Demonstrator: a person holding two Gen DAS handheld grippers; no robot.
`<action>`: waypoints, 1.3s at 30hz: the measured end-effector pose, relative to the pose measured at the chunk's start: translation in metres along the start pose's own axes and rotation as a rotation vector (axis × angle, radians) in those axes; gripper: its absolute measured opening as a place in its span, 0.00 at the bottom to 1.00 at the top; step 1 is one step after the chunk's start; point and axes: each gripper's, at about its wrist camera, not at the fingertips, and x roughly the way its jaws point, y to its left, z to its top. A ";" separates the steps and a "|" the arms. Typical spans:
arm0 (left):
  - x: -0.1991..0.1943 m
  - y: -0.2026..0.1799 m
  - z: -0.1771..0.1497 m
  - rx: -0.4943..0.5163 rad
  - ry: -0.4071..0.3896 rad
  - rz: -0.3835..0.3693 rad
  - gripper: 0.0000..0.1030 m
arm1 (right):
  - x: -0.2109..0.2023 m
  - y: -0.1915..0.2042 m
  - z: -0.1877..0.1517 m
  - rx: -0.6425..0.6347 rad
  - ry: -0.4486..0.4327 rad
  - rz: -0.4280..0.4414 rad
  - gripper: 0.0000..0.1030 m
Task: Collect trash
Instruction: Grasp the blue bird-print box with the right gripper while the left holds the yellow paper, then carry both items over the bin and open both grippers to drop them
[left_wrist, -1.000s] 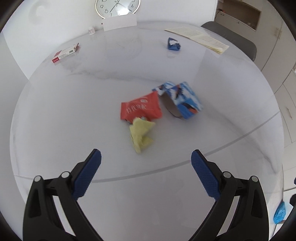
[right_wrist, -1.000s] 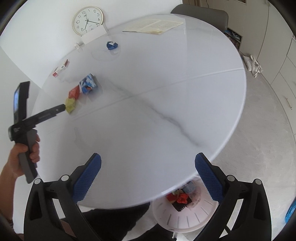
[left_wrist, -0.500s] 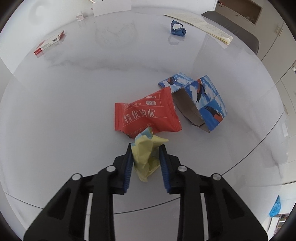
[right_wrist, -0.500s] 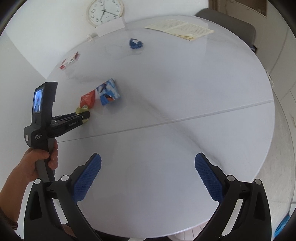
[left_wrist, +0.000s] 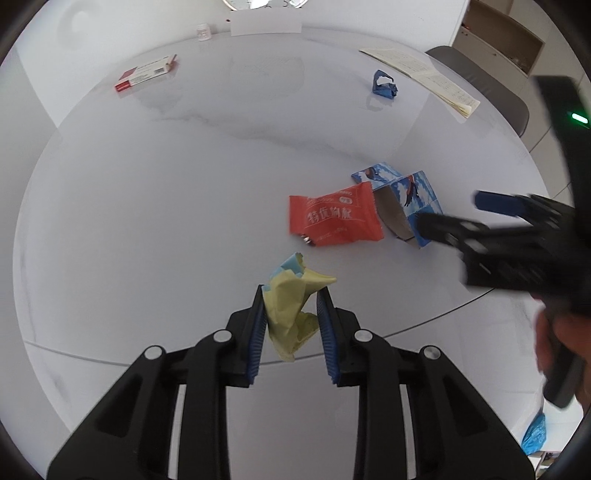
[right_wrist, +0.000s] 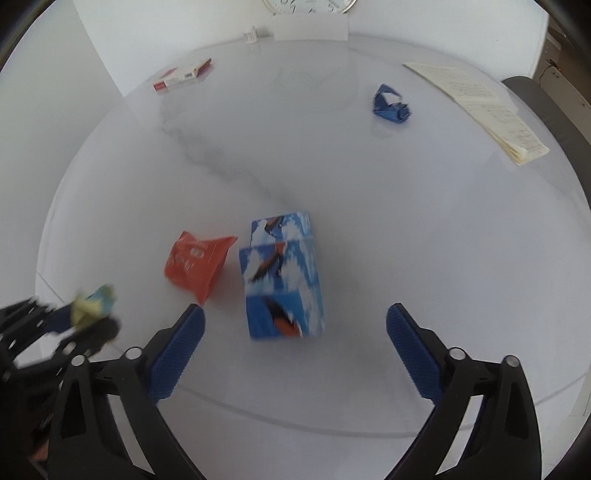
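The red snack packet (left_wrist: 334, 218) lying on the table (left_wrist: 147, 206) carries large white Chinese characters across its face, reading about as 特优枸杞, with a line of small Latin lettering along its top edge that is too fine to make out. In the right wrist view the same packet's print is blurred past reading. The red-and-white flat box (left_wrist: 144, 72) near the far rim has print too small to read. The open booklet (left_wrist: 428, 75) shows lines of text, none legible. The wall clock (right_wrist: 308, 4) is cut off at the frame's top, its numerals unreadable.
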 end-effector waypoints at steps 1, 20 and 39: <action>-0.003 0.002 -0.002 -0.005 0.000 0.001 0.26 | 0.007 0.001 0.004 -0.007 0.012 -0.002 0.88; -0.034 -0.037 -0.032 0.108 -0.025 -0.086 0.26 | -0.067 -0.033 -0.063 0.061 -0.038 -0.021 0.49; -0.086 -0.201 -0.155 0.443 0.061 -0.260 0.26 | -0.204 -0.089 -0.360 0.380 -0.020 -0.039 0.49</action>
